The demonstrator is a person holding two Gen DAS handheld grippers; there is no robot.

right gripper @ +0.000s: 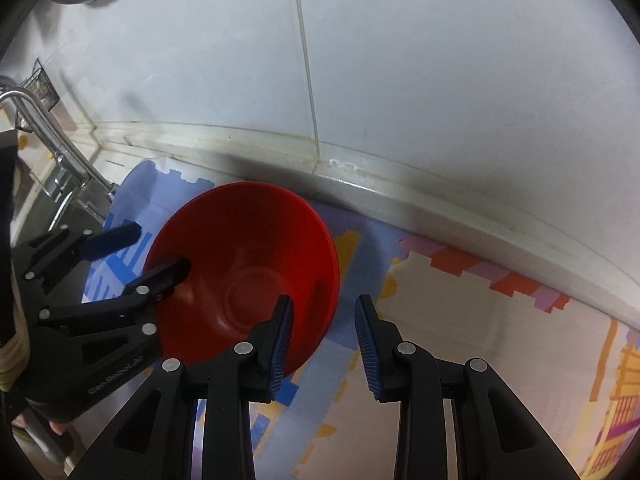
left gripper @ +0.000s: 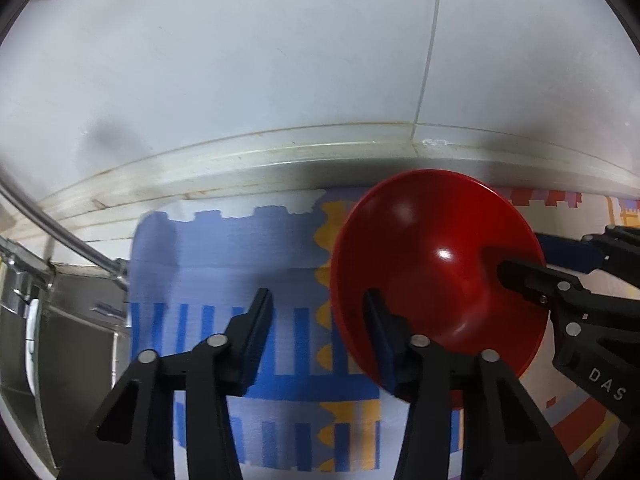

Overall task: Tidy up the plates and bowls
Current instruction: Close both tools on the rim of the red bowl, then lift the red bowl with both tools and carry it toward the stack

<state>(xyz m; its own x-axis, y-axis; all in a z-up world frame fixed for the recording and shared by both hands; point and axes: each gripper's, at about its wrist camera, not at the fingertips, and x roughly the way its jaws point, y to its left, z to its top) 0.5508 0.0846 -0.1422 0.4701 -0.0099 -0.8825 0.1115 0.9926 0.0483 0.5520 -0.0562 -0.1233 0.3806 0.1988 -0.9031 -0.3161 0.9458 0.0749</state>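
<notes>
- Left wrist view: the red bowl (left gripper: pixel 432 264) sits on the patterned mat (left gripper: pixel 224 248), near the tiled wall (left gripper: pixel 240 60), to the right of the left gripper (left gripper: pixel 318 320).
- That tool's right finger reaches inside the bowl and its left finger stands outside, so the bowl's left rim lies between the jaws. Mat shows between the outer pad and the rim, so I judge it slack, not yet clamped.
- The hand tips steeply downward over the mat, with the sink (left gripper: pixel 72 340) at far left.
- In the same view the right gripper (left gripper: pixel 544 264) comes in from the right, one finger in the bowl and one behind its rim.
- Right wrist view: the bowl (right gripper: pixel 244 276) lies left of the right gripper (right gripper: pixel 322 324), whose left finger overlaps the inner wall and whose right finger is outside. A sliver of mat (right gripper: pixel 440 320) shows beside the rim, so it too looks unclenched.
- The left gripper (right gripper: pixel 148 254) straddles the opposite rim. Both hands are equally close, so the next move turns on squeezing those two rims.
</notes>
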